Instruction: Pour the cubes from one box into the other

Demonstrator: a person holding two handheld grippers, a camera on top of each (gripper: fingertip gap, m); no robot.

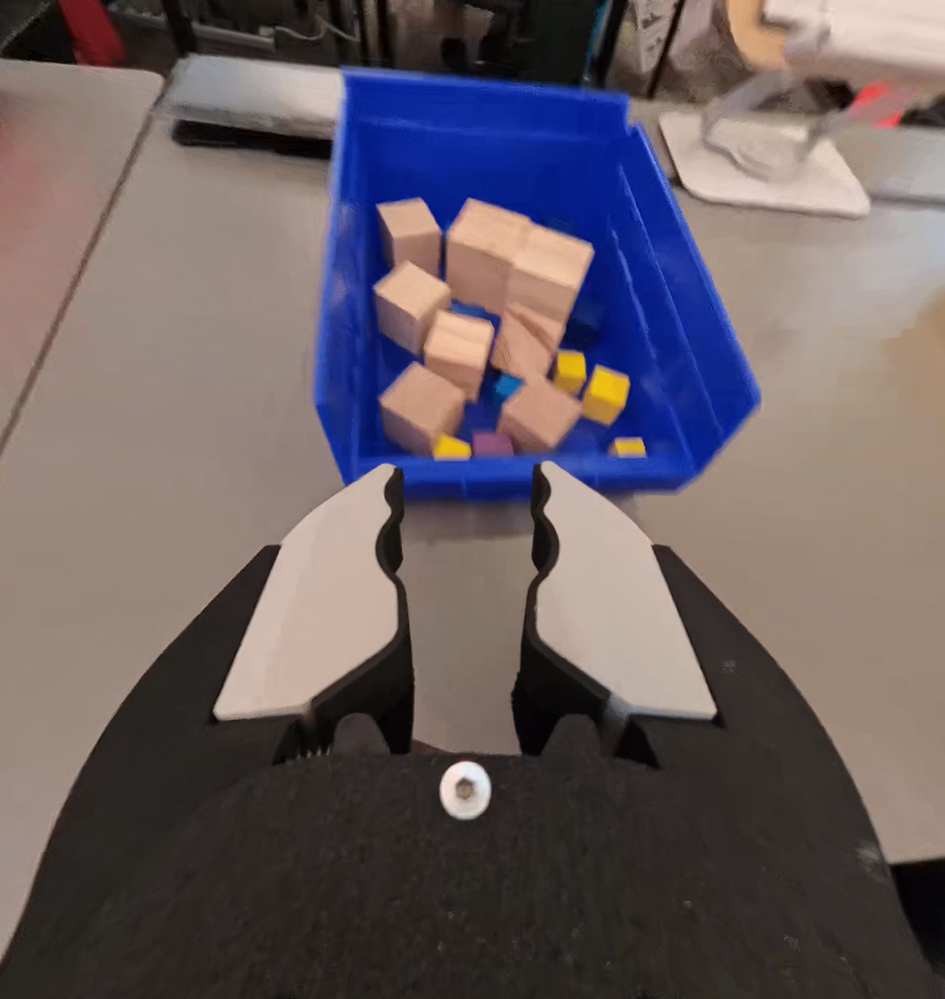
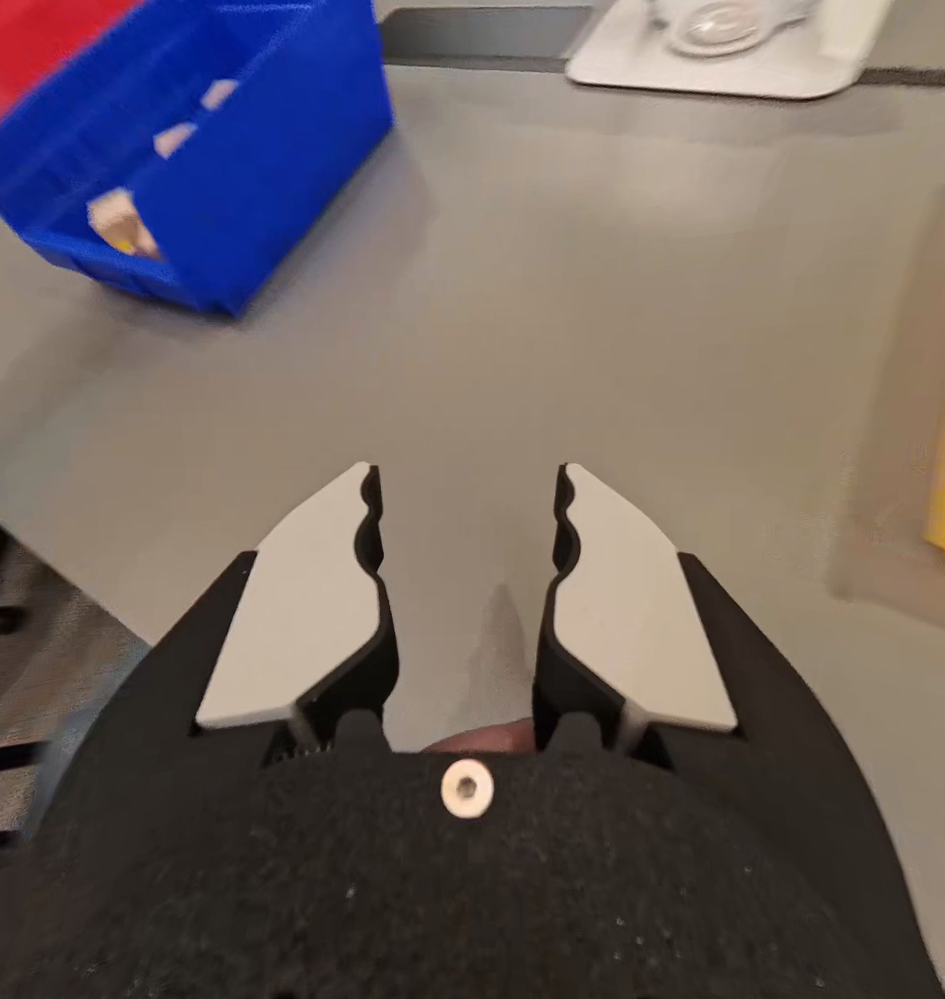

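— Grey-faced fingers of the left gripper stand apart, empty, tips just short of the blue bin's low front lip. The right gripper is likewise spread, over bare table.

— And the bin?

— Mid-table, well in from the near edge, holding wooden cubes and small yellow cubes. Stiff plastic, probably moderate weight; loose blocks will slide on tilting. I'd pinch that front lip, perhaps a side wall too.
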